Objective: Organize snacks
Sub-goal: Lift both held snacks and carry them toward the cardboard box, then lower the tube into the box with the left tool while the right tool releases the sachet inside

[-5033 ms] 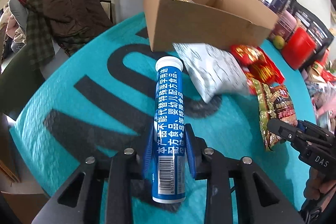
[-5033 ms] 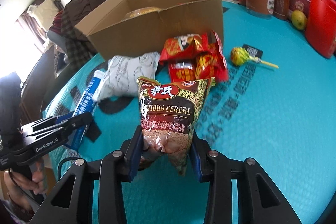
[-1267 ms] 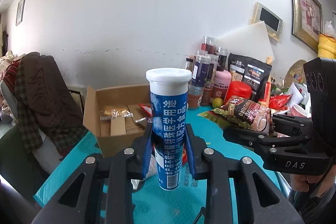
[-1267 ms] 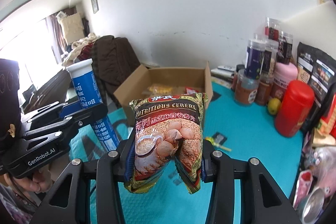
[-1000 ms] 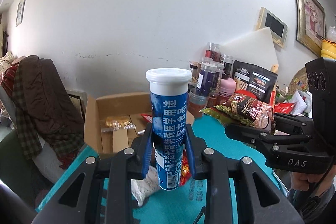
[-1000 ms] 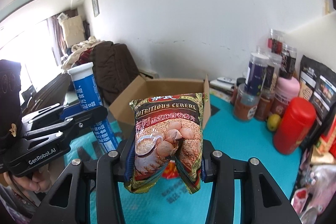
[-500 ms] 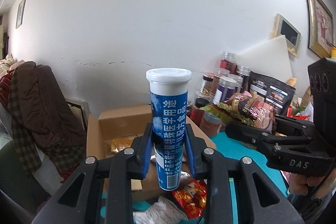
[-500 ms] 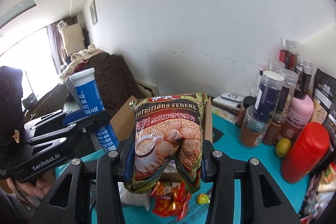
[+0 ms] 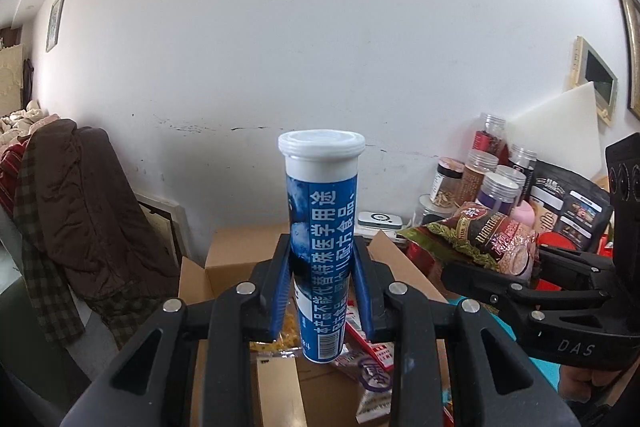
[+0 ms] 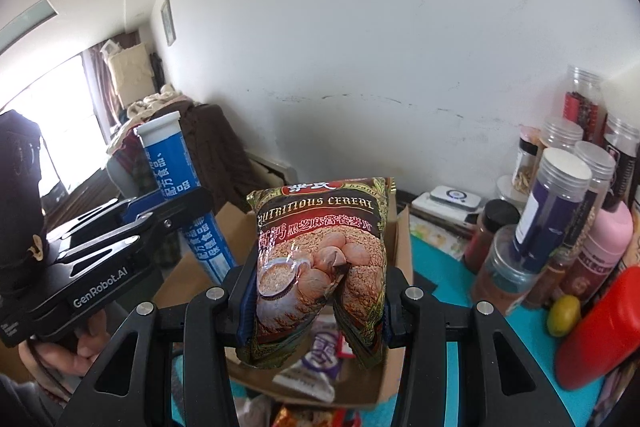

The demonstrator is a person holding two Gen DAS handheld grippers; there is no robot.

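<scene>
Several snack packets (image 9: 370, 373) inside cardboard box (image 9: 240, 259).

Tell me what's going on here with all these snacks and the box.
A person is sorting snacks with a handheld gripper in each hand. The left gripper is shut on an upright blue tube with a white cap, and the right gripper is clamped on a bag of cereal. Both are held up over an open cardboard box that already has a few packets in it. Neither item has been let go yet. Jars and bottles stand along the wall to the right.
</scene>
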